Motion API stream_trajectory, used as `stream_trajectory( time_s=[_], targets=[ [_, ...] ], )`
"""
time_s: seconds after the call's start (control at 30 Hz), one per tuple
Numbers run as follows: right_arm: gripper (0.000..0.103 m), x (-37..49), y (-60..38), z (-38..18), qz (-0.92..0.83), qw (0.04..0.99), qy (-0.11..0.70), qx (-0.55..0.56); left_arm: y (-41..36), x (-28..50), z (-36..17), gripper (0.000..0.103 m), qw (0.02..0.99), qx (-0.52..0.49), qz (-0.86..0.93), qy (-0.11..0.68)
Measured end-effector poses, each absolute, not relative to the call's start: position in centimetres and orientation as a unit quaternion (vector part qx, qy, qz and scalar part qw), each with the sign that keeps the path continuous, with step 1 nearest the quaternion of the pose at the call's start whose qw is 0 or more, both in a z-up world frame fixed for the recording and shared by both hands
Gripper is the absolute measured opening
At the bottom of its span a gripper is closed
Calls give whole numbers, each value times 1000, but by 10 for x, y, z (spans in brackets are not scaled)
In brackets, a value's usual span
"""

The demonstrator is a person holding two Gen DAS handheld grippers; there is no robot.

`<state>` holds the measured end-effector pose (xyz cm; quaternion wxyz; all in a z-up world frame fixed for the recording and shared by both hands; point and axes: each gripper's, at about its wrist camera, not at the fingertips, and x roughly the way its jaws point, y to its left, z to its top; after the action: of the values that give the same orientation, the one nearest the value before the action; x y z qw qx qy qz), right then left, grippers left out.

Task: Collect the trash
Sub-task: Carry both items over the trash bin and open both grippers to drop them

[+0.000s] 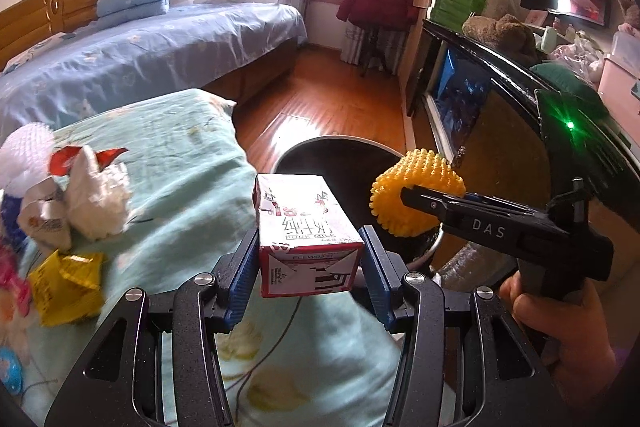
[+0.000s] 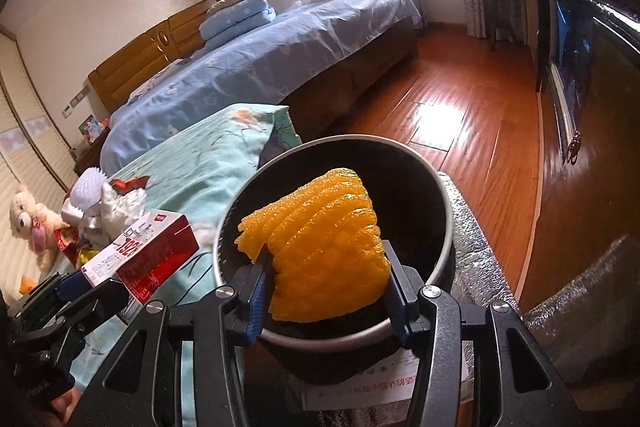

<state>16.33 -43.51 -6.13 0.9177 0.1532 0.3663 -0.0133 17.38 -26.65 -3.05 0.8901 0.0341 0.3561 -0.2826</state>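
The bottom of the black bin (image 2: 336, 163) is hidden in both views, so what lies inside it cannot be told, and in the left wrist view its rim (image 1: 320, 143) is partly covered by the milk carton (image 1: 306, 227). The left gripper (image 1: 308, 267) has its fingers closed on both sides of this carton and holds it above the green quilt (image 1: 192, 163), near the bin's edge. The right gripper (image 2: 326, 267) has its fingers pressed on the yellow foam net (image 2: 324, 247), which hangs over the open mouth of the bin. Only the left wrist view shows the rest of the trash well: crumpled white wrappers (image 1: 92, 195), a white foam net (image 1: 24, 147) and a yellow wrapper (image 1: 68, 279) lie together on the quilt, at the left and slightly blurred. The right wrist view shows a printed paper (image 2: 384, 387) under the bin, its text too small to read, and a teddy bear (image 2: 28, 223) far at the left. Behind there is a blue bed (image 1: 160, 47) and the wooden floor (image 2: 460, 131).
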Motion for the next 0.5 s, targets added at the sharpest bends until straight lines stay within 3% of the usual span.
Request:
stream_trajectory(
  time_s=[0.5],
  targets=[
    [53, 185, -459, -67, -13, 909, 382, 168, -292, 198, -37, 49, 877, 39, -294, 377]
  ],
)
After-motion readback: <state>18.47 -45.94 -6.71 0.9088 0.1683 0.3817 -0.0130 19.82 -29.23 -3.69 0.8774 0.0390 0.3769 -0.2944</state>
